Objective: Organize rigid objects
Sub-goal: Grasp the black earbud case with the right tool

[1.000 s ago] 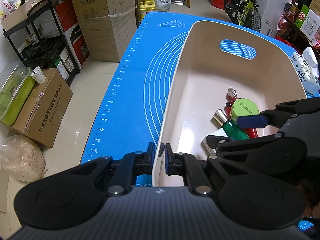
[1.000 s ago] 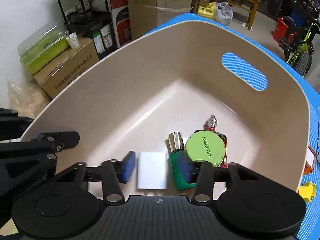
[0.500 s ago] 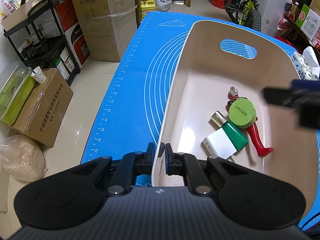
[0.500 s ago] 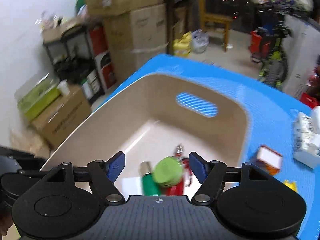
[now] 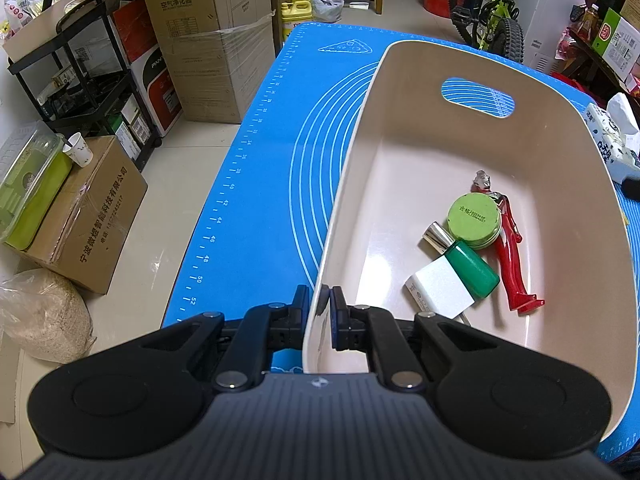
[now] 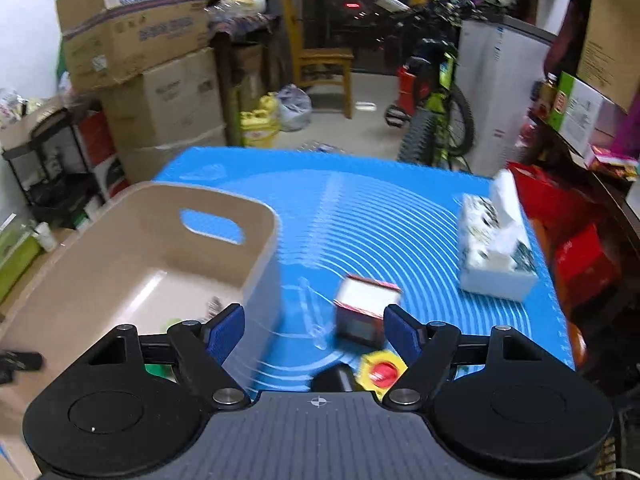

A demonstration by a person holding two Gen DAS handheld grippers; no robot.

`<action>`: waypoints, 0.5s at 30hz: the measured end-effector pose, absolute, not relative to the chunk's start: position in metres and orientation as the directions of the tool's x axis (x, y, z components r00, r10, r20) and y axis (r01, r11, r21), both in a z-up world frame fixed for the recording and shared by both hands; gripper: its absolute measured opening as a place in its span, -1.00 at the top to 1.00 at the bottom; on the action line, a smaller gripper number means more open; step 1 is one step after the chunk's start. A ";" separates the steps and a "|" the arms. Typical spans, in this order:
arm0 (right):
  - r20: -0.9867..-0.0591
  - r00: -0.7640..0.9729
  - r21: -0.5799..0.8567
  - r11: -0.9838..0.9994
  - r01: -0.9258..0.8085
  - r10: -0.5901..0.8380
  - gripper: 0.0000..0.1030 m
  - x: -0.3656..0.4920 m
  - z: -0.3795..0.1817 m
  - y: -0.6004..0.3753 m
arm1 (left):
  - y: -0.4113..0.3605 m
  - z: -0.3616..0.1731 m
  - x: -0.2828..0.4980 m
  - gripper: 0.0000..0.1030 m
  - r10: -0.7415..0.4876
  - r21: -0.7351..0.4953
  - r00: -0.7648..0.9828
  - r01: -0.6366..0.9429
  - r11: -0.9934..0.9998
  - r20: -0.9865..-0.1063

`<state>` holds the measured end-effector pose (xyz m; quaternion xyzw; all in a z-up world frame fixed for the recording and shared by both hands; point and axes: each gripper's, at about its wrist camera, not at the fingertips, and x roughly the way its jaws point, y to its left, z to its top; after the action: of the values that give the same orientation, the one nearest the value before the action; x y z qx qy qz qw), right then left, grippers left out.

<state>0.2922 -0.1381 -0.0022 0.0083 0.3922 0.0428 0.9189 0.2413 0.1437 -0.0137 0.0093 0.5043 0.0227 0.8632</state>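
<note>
A beige plastic basket [image 5: 560,152] stands on the blue mat [image 5: 280,152]. My left gripper [image 5: 320,306] is shut on its near left rim. Inside lie a white block [image 5: 442,286], a green bottle [image 5: 468,264], a green round tin [image 5: 474,220] and a red toy figure [image 5: 512,248]. My right gripper [image 6: 314,330] is open and empty above the mat, right of the basket [image 6: 120,256]. Before it lie a red-and-white box [image 6: 366,306], a yellow switch with a red button [image 6: 380,370], a black object [image 6: 334,378] and a clear plastic piece [image 6: 312,312].
A tissue box [image 6: 496,240] sits at the mat's right side. Cardboard boxes [image 5: 212,28], a black shelf rack [image 5: 88,76] and a bicycle [image 5: 492,12] stand on the floor around the table. The mat's left edge drops to the floor.
My right gripper let go of the white block in the basket, rose out and swung right over the mat, opening wider. My left gripper has held the basket rim still.
</note>
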 end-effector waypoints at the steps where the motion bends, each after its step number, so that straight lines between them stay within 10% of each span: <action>1: -0.728 0.681 0.049 0.997 -0.064 0.080 -0.56 0.293 -0.008 -0.141 | 0.144 -0.014 0.241 0.76 0.048 0.039 0.490 -0.030 0.999 -0.870; 15: -0.817 0.571 0.053 0.997 -0.061 0.078 -0.51 0.293 -0.071 -0.144 | 0.144 -0.014 0.241 0.75 0.048 0.039 0.490 -0.030 0.999 -0.870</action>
<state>0.2934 -0.1443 -0.0714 0.0094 0.4613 0.0393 0.8863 0.2414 0.1436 -0.0137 0.0093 0.5043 0.0226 0.8632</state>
